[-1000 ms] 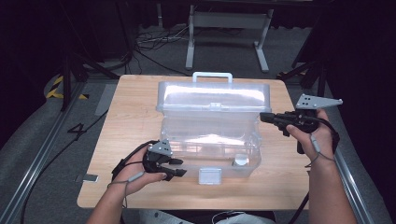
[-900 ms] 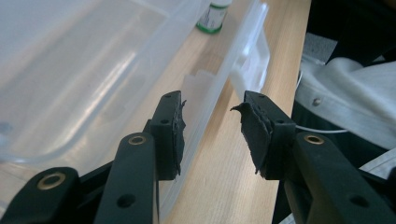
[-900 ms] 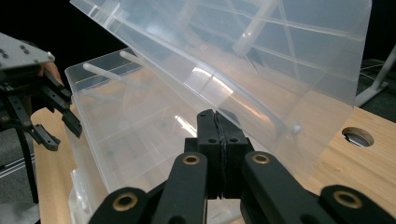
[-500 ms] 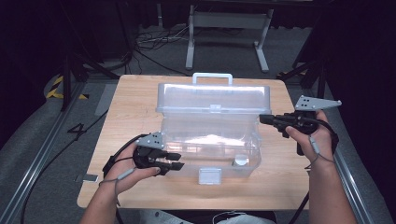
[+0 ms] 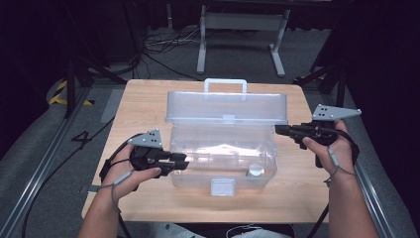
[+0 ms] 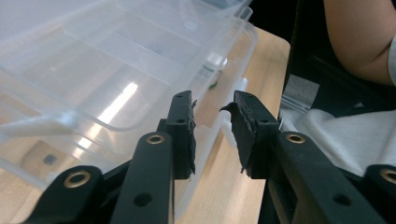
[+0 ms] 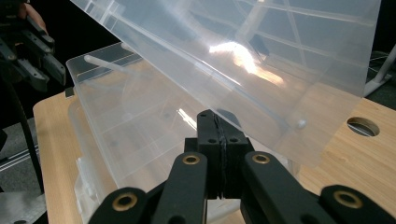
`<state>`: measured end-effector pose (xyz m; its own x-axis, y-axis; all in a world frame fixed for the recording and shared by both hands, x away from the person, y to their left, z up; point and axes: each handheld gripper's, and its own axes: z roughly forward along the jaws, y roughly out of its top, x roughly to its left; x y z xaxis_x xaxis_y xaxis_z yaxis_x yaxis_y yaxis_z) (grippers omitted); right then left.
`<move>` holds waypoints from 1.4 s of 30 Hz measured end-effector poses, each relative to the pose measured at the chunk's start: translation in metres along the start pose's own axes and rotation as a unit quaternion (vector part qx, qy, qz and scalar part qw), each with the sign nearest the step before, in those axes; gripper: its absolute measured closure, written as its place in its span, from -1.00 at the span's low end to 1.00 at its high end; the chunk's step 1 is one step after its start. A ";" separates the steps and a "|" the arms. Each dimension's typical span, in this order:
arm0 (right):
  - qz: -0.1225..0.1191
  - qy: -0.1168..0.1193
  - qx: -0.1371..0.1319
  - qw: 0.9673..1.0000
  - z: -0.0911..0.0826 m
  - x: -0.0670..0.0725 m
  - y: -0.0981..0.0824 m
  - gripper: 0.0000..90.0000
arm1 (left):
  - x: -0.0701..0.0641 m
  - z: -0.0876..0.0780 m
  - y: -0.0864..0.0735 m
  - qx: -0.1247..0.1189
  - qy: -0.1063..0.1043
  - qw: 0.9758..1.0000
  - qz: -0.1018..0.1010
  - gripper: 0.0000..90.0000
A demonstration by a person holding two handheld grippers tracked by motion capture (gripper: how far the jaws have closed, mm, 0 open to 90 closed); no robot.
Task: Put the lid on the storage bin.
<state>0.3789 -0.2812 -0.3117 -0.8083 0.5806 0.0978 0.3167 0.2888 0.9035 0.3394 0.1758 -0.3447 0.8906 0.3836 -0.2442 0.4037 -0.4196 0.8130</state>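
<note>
Clear plastic is what my two claws are busy with: a big see-through box (image 5: 223,158) sits in the middle of the wooden table (image 5: 297,193). Its lid (image 5: 227,106) is lifted and tilts up toward the far side, with a white handle (image 5: 225,83) on top. A white latch (image 5: 222,186) hangs on the front wall of the box, on the side near me. A small round thing (image 5: 256,171) lies inside the box, near its front right corner.

My left claw (image 5: 184,161) is at the left end of the box, right by the side wall near the front corner. Its jaws have just been closing, but a gap shows between them. In the left gripper view my left claw (image 6: 212,126) has the box edge (image 6: 224,70) running just past the jaws, and nothing is pinched between the pads. I cannot tell if one pad touches the wall.

My right claw (image 5: 279,130) is at the right end of the box, up by the edge of the lifted lid. Its jaws are pressed tight together. In the right gripper view my right claw (image 7: 217,123) has its tips right under the tilted lid (image 7: 261,65), and they hold nothing. I cannot tell if the tips touch the lid. Far off in that view I can see my other claw (image 7: 32,58) at the other end of the box.
</note>
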 end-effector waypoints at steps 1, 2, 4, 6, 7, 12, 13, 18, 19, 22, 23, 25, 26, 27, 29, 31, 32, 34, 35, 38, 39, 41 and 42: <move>0.000 0.000 0.001 1.000 0.000 0.000 0.000 1.00 | 0.001 -0.001 0.000 -0.002 0.002 1.000 0.001 0.57; 0.000 0.000 0.001 1.000 0.000 0.000 -0.001 1.00 | 0.002 -0.001 0.001 -0.006 0.004 1.000 0.000 0.59; 0.001 0.001 0.002 1.000 0.000 0.001 -0.002 1.00 | 0.003 -0.003 0.003 -0.016 0.006 1.000 0.000 0.61; 0.000 0.000 0.006 1.000 -0.001 0.002 -0.003 1.00 | 0.003 -0.004 0.005 -0.022 0.007 1.000 0.001 0.63; -0.001 -0.002 0.009 1.000 -0.001 0.002 -0.003 1.00 | 0.003 -0.005 0.006 -0.025 0.009 1.000 0.003 0.62; 0.002 -0.004 0.012 1.000 -0.003 0.002 -0.006 1.00 | 0.002 -0.008 0.010 -0.037 0.022 0.999 0.010 0.63; 0.002 -0.004 0.012 1.000 -0.003 0.003 -0.006 1.00 | 0.002 -0.009 0.011 -0.042 0.026 0.999 0.009 0.63; 0.000 -0.004 0.016 1.000 -0.004 0.005 -0.008 1.00 | 0.005 -0.014 0.013 -0.059 0.049 0.997 -0.002 0.66; 0.000 -0.004 0.018 1.000 -0.004 0.005 -0.008 1.00 | 0.006 -0.014 0.013 -0.063 0.055 0.996 -0.004 0.67; -0.001 -0.005 0.021 1.000 -0.005 0.006 -0.008 1.00 | 0.009 -0.016 0.013 -0.069 0.071 0.995 -0.013 0.68; -0.002 -0.005 0.022 1.000 -0.005 0.006 -0.009 1.00 | 0.010 -0.016 0.012 -0.069 0.076 0.995 -0.014 0.69; -0.002 -0.004 0.024 1.000 -0.005 0.007 -0.009 1.00 | 0.012 -0.016 0.013 -0.074 0.085 0.993 -0.018 0.70; -0.002 -0.003 0.024 1.000 -0.005 0.007 -0.009 1.00 | 0.013 -0.017 0.013 -0.075 0.090 0.993 -0.021 0.70; 0.000 -0.001 0.027 1.000 -0.006 0.008 -0.010 0.99 | 0.014 -0.017 0.013 -0.077 0.095 0.992 -0.022 0.71; 0.001 0.002 0.031 1.000 -0.006 0.008 -0.010 0.99 | 0.014 -0.017 0.013 -0.078 0.097 0.992 -0.023 0.72; 0.000 0.006 0.039 0.999 -0.006 0.009 -0.010 0.99 | 0.015 -0.018 0.011 -0.079 0.103 0.991 -0.028 0.72; 0.000 0.006 0.039 0.999 -0.006 0.009 -0.010 0.99 | 0.015 -0.018 0.011 -0.079 0.103 0.991 -0.028 0.73; -0.001 0.008 0.046 0.999 -0.007 0.009 -0.010 0.99 | 0.015 -0.019 0.010 -0.079 0.105 0.991 -0.030 0.73; 0.000 0.011 0.050 0.999 -0.007 0.009 -0.010 0.99 | 0.015 -0.020 0.010 -0.080 0.106 0.991 -0.031 0.73; 0.001 0.015 0.058 0.998 -0.007 0.010 -0.011 0.99 | 0.015 -0.021 0.009 -0.074 0.106 0.991 -0.032 0.75; 0.001 0.016 0.060 0.998 -0.007 0.011 -0.011 0.99 | 0.015 -0.021 0.009 -0.074 0.107 0.991 -0.033 0.76; 0.000 0.017 0.065 0.998 -0.007 0.012 -0.011 0.98 | 0.015 -0.021 0.009 -0.071 0.106 0.991 -0.034 0.77; 0.001 0.018 0.067 0.998 -0.007 0.012 -0.011 0.98 | 0.015 -0.021 0.009 -0.070 0.105 0.991 -0.034 0.78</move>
<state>0.3625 -0.2829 -0.3179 -0.8239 0.5546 0.1164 0.3797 0.3879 0.8398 0.3514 0.1953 -0.3298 0.7930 0.5761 -0.1980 0.4159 -0.2745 0.8670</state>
